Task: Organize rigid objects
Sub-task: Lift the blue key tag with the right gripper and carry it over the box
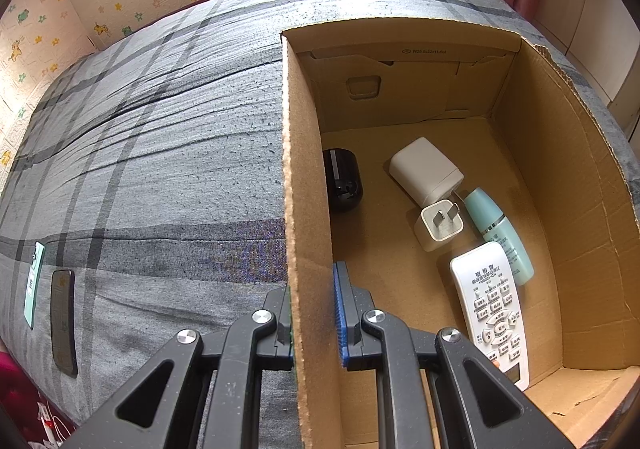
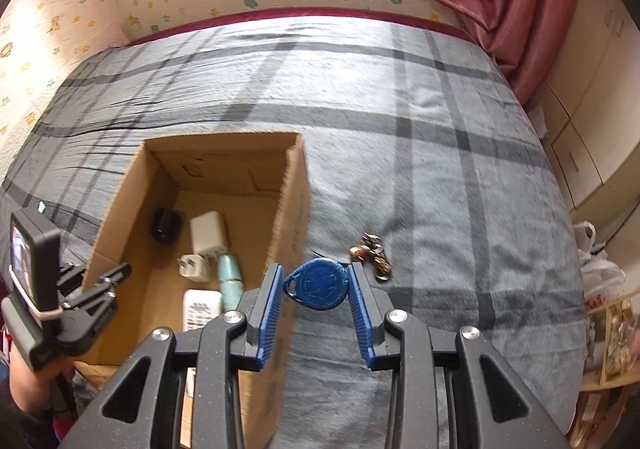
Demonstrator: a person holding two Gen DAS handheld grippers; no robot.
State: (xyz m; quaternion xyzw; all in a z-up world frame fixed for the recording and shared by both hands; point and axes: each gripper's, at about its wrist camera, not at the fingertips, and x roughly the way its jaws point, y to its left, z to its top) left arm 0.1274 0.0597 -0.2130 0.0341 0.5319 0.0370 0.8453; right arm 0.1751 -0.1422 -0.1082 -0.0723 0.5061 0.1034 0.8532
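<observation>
Left wrist cam sits close over the left wall of the cardboard box [image 1: 306, 209], angled steeply down, seeing inside it and the plaid bedspread [image 1: 160, 153]. Right wrist cam rides higher, right of the box, same downward tilt, wider take. Shared: box interior, bedspread, far wall with window.

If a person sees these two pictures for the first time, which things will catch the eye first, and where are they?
First is the blue key fob, held between the blue pads of the right gripper above the grey checked bedcover. Next is the open cardboard box, whose side wall the left gripper is clamping. On the box floor lie a white remote, two white chargers, a teal bottle and a black round object.
</observation>
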